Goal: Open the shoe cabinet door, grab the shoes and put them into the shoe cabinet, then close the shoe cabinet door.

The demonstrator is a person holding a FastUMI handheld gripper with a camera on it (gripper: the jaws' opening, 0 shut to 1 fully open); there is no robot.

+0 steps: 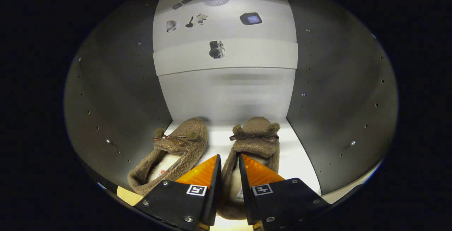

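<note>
Your gripper (230,160) pinches the right slipper's (255,142) heel wall between nearly closed fingers, setting it level beside the left slipper (173,153) on the cabinet shelf (296,153).

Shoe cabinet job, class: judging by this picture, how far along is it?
Done: the shoe cabinet is open, and the left slipper lies on its shelf. In hand: the hand-held gripper pinches the side wall of the right slipper, which is already inside. Left: release it, withdraw and close the door.
</note>
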